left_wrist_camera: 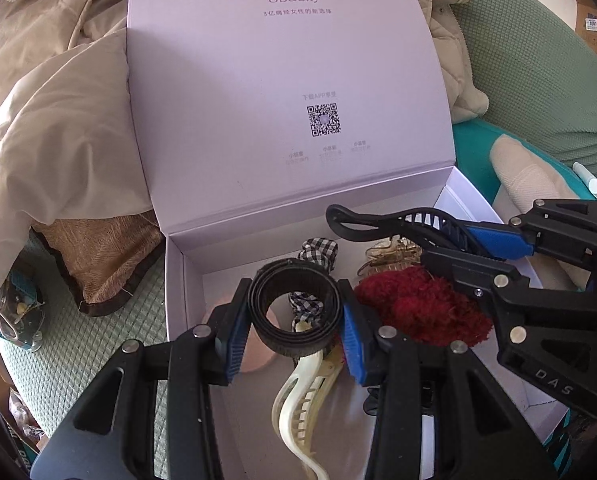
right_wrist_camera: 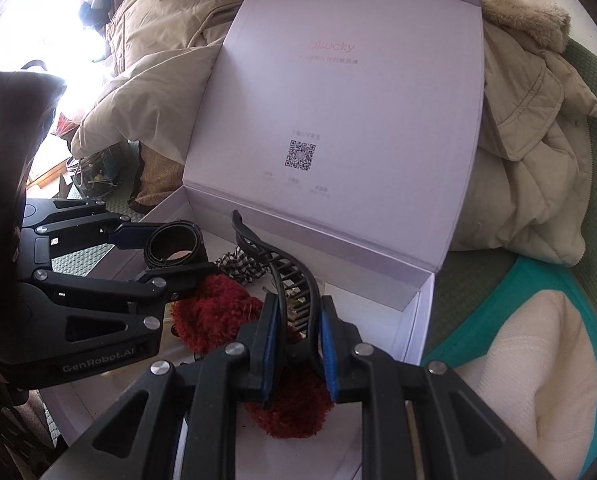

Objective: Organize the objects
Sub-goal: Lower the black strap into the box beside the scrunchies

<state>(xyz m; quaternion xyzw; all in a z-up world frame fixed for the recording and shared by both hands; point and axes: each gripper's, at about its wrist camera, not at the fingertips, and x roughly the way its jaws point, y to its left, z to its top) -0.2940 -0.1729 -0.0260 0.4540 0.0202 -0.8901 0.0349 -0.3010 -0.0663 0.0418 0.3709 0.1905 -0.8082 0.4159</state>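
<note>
Two grippers pinch items over the "ULucky" box: left gripper a coiled band, right gripper a black clip.

I see the coiled black band and black hair claw suspended above the open box, over its red scrunchie.

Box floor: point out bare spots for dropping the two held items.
Bare floor lies along the box left wall beside the coiled band, and near the right wall. The middle is crowded: red scrunchie, checked scrunchie, cream clip.
</note>
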